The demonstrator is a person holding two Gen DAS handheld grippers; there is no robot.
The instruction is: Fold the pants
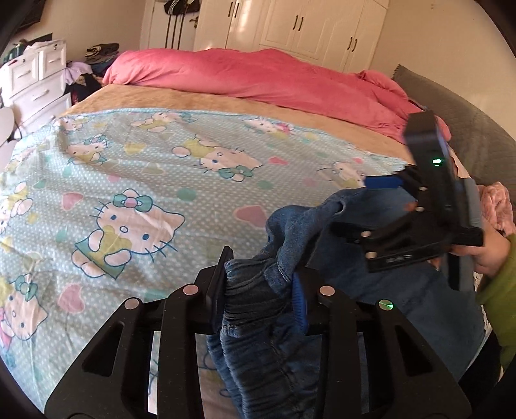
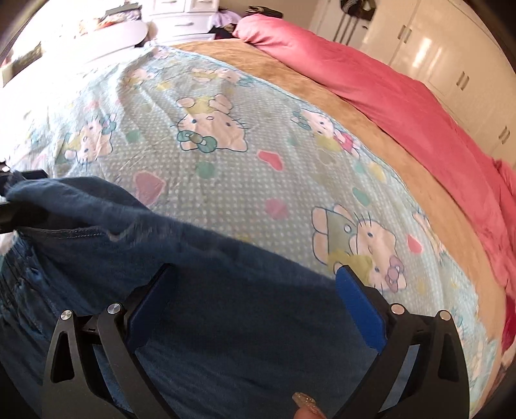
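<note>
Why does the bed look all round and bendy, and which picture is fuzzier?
Both views are fisheye, so the bed sheet bulges and the corners go dark. The right wrist view is blurrier, smearing the pants, and glare whitens its top left. The left wrist view is sharper; only the right gripper looks smeared.

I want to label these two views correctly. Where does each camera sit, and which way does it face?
Left wrist: on the left gripper, shut on the pants; faces across the bed to the wardrobe; shows the right gripper and a hand.
Right wrist: on the open right gripper above the pants; faces the same way; shows a fingertip.
Shared: pants, cartoon blanket, pink duvet.
</note>
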